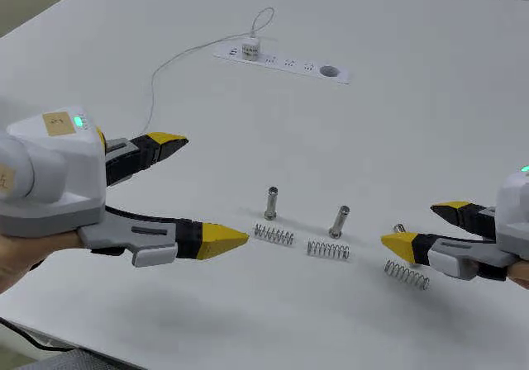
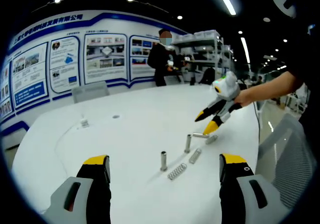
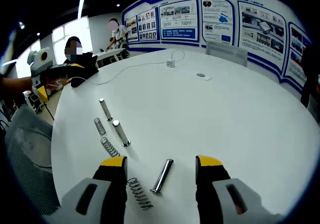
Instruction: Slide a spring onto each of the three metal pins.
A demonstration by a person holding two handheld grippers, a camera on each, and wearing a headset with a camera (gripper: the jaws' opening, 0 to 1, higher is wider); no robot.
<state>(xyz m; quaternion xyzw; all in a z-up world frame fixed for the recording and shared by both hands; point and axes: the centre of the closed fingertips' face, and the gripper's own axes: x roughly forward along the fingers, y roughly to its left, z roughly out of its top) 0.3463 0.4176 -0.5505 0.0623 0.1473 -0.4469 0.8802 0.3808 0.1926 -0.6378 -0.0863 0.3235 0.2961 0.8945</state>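
Two metal pins (image 1: 271, 202) (image 1: 339, 220) stand upright on the white table (image 1: 397, 114). A third pin (image 3: 162, 175) lies flat between my right gripper's open jaws. Three springs (image 1: 274, 235) (image 1: 328, 249) (image 1: 407, 274) lie loose on the table, one in front of each pin. My left gripper (image 1: 211, 190) hovers open just left of the row, holding nothing. From the right, my right gripper (image 1: 413, 225) points at the lying pin (image 1: 399, 229), also open. The left gripper view takes in the pins (image 2: 163, 160) (image 2: 188, 143), the springs (image 2: 176, 171) and the right gripper (image 2: 210, 120) beyond them.
A flat white strip (image 1: 285, 62) with a small white plug (image 1: 250, 49) and a thin cable (image 1: 178, 59) lies at the far side of the table. Chairs (image 3: 225, 51) and people (image 2: 160, 59) are beyond the table's edge.
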